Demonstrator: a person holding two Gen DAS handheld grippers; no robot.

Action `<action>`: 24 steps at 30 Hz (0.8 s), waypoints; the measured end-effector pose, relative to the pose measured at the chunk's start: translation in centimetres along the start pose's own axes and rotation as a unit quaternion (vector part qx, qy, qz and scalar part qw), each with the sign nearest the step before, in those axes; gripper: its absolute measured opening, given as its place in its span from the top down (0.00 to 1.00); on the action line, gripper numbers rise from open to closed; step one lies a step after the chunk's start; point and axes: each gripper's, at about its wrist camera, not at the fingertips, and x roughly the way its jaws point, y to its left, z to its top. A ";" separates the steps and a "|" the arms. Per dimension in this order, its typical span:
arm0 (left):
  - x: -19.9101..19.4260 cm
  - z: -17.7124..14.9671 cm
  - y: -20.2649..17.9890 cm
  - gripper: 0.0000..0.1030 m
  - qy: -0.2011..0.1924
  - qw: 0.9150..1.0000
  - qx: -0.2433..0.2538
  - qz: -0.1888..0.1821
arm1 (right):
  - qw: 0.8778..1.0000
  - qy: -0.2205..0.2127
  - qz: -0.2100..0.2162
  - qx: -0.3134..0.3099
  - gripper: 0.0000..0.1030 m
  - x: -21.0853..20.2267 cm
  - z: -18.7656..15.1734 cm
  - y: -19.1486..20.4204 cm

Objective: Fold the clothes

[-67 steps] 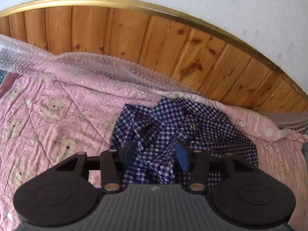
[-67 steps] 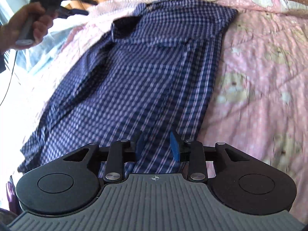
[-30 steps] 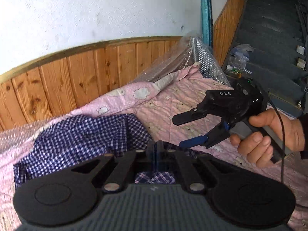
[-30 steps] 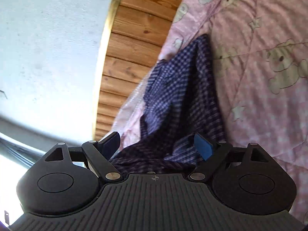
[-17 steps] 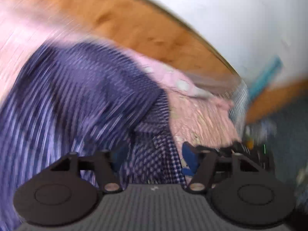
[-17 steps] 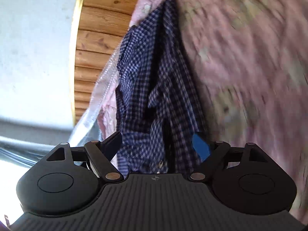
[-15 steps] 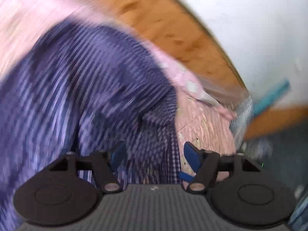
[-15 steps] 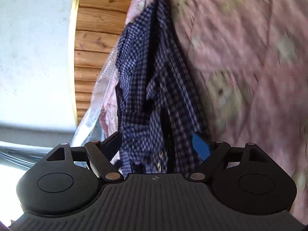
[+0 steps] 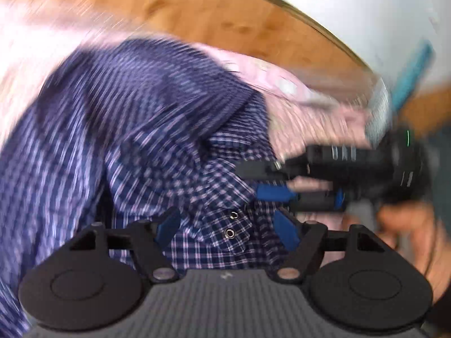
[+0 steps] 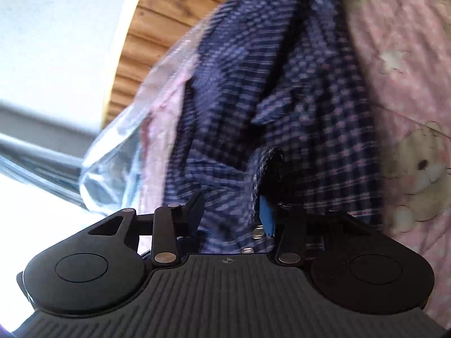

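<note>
Just ahead of the left gripper (image 9: 227,226), one blue-and-white checked shirt (image 9: 135,129) lies crumpled on the pink quilt (image 9: 304,118). Its jaws are spreading apart, and the shirt's placket, with two metal snaps (image 9: 232,224) one above the other, sits in the gap between the two blue pads without being pressed. To the right of that claw and a little farther off, the right gripper (image 9: 259,180) reaches in sideways, held by one hand (image 9: 406,233), its two fingers aimed at the shirt's edge. Beyond the shirt runs the wood-panelled wall (image 9: 225,17), much blurred, with white plaster above it.

Seen from the right wrist, the right gripper (image 10: 232,211) has its jaws closing, and a raised fold of the shirt (image 10: 282,98) stands between them, against the blue pad (image 10: 266,215) on the right; the left finger stands off the cloth, so nothing is clamped. Farther out the shirt stretches away over the quilt (image 10: 408,70), which carries one clearly printed teddy bear (image 10: 420,174) to the claw's right. To its left lies one sheet of clear plastic wrap (image 10: 118,152), and beyond that the wooden panelling (image 10: 157,28).
</note>
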 end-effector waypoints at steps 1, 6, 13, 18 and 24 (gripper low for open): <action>0.3 -0.1 -0.5 0.26 0.002 1.000 0.017 0.001 | 1.000 0.004 -0.009 -0.001 0.56 0.4 0.2 0.1; 1.9 -0.6 -1.9 0.25 0.005 0.998 0.058 0.014 | 0.998 0.034 -0.046 0.028 0.98 2.2 1.5 -0.4; 3.6 -1.0 -4.0 0.25 -0.037 0.985 0.158 0.060 | 0.986 -0.020 0.031 0.160 0.99 -2.0 1.7 1.1; 5.2 -2.0 -5.8 0.35 -0.022 0.974 0.220 0.054 | 0.989 -0.032 -0.038 0.137 0.88 -3.1 1.5 1.9; 5.3 -3.2 -5.3 0.31 0.011 0.979 0.199 0.039 | 0.993 -0.018 -0.091 0.076 0.63 -5.2 0.7 -1.4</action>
